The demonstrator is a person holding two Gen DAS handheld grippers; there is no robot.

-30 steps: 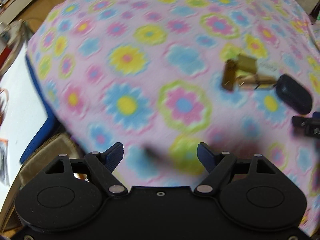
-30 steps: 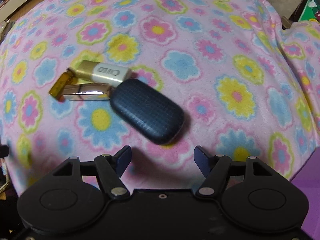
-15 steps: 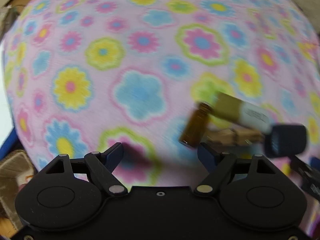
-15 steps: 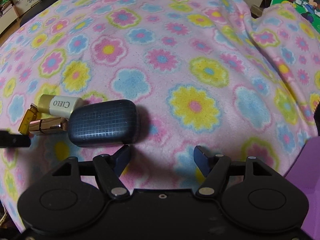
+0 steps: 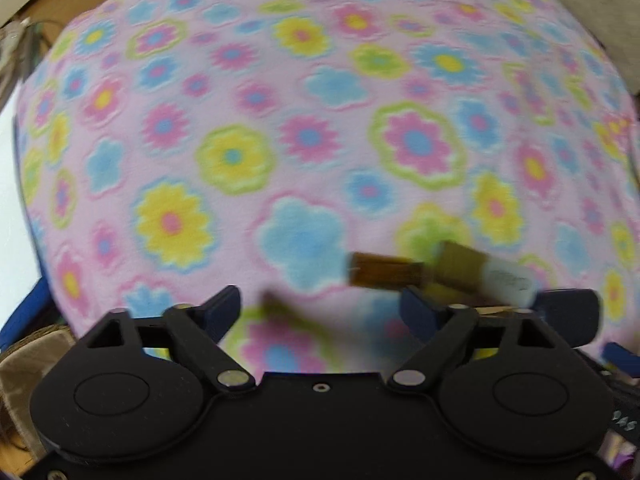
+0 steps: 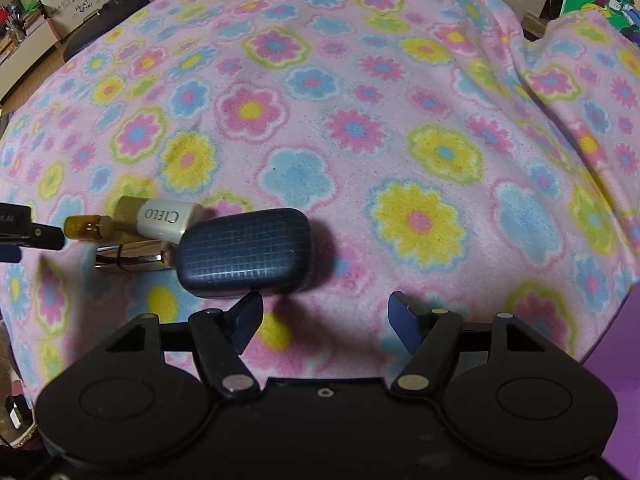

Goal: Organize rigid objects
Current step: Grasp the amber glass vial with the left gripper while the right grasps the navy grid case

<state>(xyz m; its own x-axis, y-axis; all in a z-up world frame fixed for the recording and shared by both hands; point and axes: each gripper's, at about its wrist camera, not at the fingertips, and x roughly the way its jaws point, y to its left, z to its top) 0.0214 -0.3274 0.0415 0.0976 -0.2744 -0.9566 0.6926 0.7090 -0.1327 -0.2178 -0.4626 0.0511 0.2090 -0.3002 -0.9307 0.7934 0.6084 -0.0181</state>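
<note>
Here the left gripper is opening, empty — right gripper parted beside the navy case.

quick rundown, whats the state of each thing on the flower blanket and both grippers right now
amber vial: lying on its side, free.
CIELO tube: lying flat, its end against the dark case.
dark case: closed, resting flat.
shiny metallic piece: lying flat beside the case.
left gripper: fingers opening, nothing between them.
right gripper: open, empty, just short of the case.
blanket: spread out, wrinkled at right.
</note>
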